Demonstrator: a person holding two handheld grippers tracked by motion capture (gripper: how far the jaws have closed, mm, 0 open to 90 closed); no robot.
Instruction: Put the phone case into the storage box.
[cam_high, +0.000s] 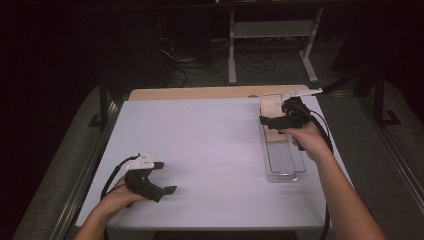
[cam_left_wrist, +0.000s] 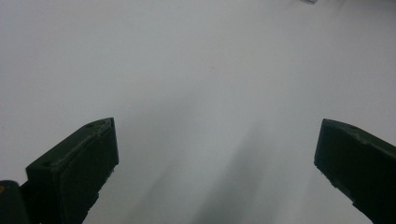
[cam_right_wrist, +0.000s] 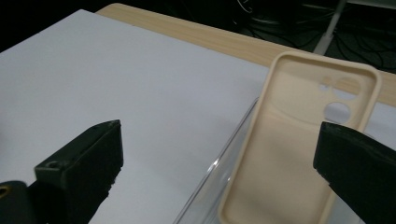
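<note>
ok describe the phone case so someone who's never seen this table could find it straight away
Start at the white sheet covering the table and go to its far right side, where a long clear plastic tray lies. The phone case rests in the tray's far end, under the open right tongs. It is beige, with round camera cutouts.

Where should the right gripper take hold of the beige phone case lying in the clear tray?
Probably across its long side rims. The phone case lies open side up along the clear tray, its far end toward the table's back edge. The right gripper, open, would likely do best coming from above, one jaw outside each rim.
</note>
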